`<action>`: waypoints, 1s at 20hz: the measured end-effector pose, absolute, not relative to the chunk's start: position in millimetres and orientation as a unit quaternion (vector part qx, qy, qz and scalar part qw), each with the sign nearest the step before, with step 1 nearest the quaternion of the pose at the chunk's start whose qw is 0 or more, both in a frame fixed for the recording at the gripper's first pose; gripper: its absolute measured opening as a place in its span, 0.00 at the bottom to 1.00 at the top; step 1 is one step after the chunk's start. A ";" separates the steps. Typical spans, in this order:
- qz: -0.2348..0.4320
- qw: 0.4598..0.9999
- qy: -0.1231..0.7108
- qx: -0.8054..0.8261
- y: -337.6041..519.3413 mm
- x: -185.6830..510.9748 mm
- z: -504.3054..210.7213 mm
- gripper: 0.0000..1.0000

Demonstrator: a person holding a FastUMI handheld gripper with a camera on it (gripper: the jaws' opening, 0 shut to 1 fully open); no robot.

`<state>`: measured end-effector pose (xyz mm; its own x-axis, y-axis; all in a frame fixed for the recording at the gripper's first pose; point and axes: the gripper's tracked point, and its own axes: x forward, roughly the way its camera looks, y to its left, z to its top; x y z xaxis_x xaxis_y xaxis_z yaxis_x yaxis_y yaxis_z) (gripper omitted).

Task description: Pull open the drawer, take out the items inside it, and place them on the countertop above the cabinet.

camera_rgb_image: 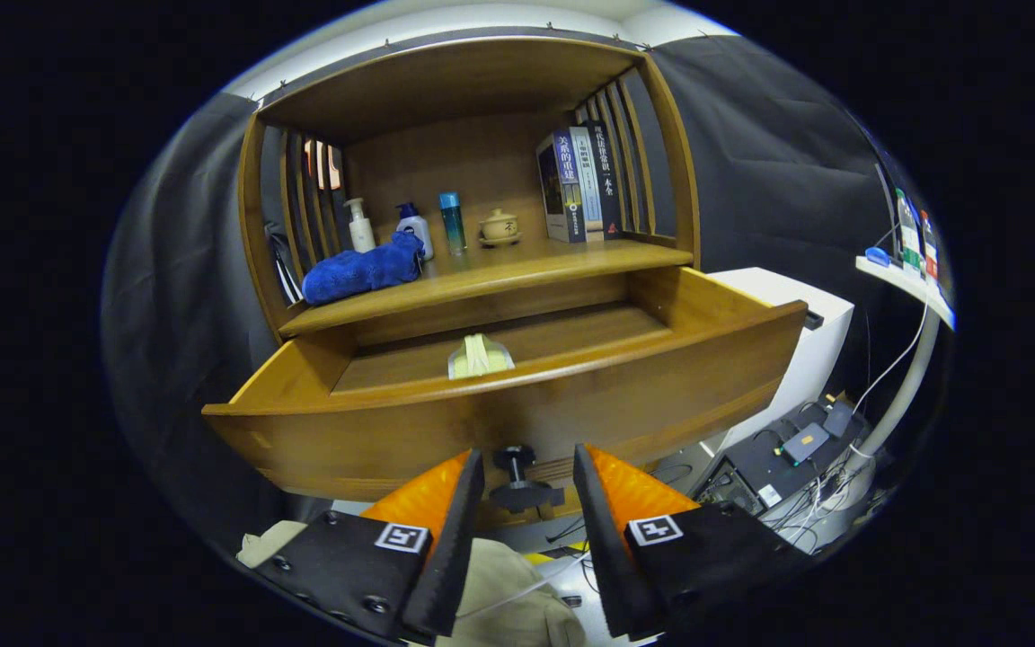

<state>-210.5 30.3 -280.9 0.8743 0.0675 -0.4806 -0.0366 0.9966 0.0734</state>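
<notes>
One item lies in plain sight inside the wide brown wooden drawer (pixel 517 395), which stands pulled well out from the cabinet: a small pale-yellow folded packet (pixel 480 357) resting on the drawer floor close behind the front panel, about midway from left to right. Lying near the front suits a reach from above and over the panel.

In the gripper view, the gripper (pixel 528 481) sits low and near, just in front of the drawer's front panel, with its two fingers spread apart and nothing between them but the dark round knob (pixel 517 476) of the drawer, which neither finger touches. That spacing reads as a release of the knob now that the drawer is open, so the pulling step looks done and the taking-out step is probably next.

Above the drawer, the wooden tabletop (pixel 571 261) of the cabinet carries a crumpled blue cloth (pixel 363 270) at the left, with a white pump bottle (pixel 359 226), a second white bottle with a blue cap (pixel 415 229), a slim teal bottle (pixel 453 223) and a small beige lidded pot (pixel 499 226) standing farther back. Several upright books (pixel 576 184) lean at the far right. Bare wood in front of the pot and books leaves room for the packet.
</notes>
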 end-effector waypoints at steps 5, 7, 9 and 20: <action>0.031 0.968 0.246 0.030 32.8 -189.7 -240.8 0.84; 0.036 0.969 0.243 0.025 37.9 -179.1 -227.2 0.91; 0.040 0.969 0.245 0.015 43.4 -162.8 -219.3 0.99; 0.068 0.941 0.331 -0.007 79.0 -66.6 -247.5 0.99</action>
